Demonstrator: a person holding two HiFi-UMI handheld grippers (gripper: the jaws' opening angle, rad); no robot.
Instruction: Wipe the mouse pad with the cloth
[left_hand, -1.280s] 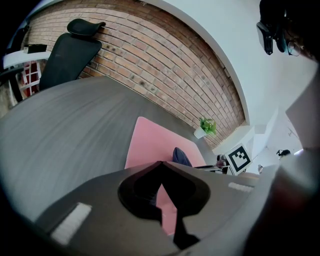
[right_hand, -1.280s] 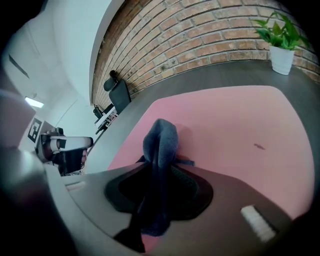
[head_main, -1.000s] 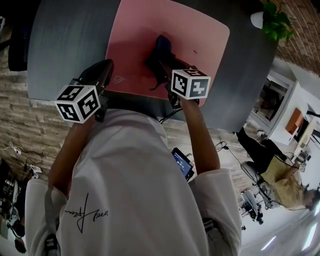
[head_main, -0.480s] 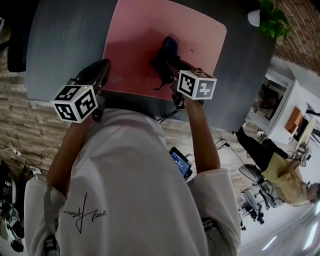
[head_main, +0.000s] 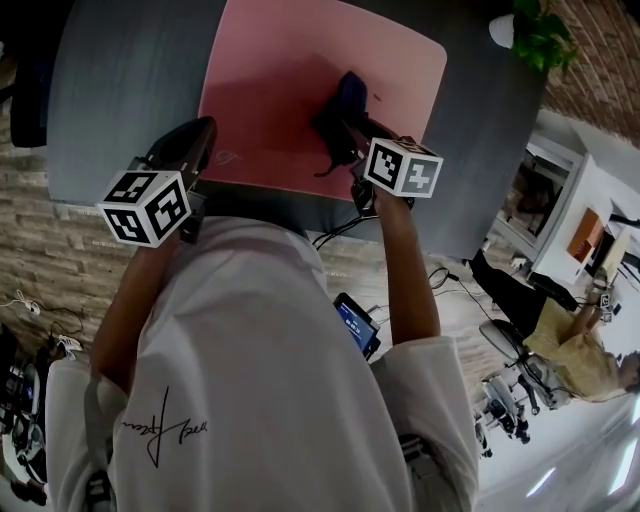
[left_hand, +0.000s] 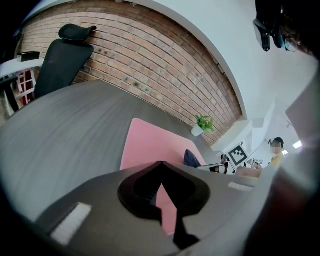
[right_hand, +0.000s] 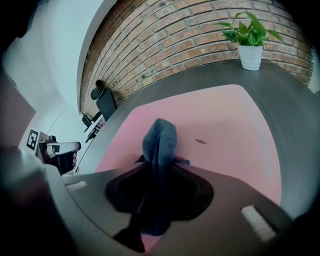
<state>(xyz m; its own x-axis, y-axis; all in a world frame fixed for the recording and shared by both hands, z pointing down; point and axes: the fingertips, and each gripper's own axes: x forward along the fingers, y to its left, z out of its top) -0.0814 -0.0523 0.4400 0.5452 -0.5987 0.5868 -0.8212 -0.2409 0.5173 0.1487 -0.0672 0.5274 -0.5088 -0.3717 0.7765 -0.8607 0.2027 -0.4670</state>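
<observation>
Right gripper (right_hand: 158, 167): fingers clamp the blue cloth (right_hand: 160, 137), which lies on the pink pad (right_hand: 225, 115) on the worktop (right_hand: 295, 100). Left gripper (left_hand: 160, 165): fingers together, empty, at the pad's near left edge.

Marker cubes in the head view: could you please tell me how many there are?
2. One marker cube sits on the left gripper by the mouse pad's near-left corner; the other on the right gripper, which grips the cloth on it. None seems hidden.

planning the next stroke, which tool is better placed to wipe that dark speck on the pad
Right: the right tool grips the cloth on the pad near the speck; the left tool is empty.
</observation>
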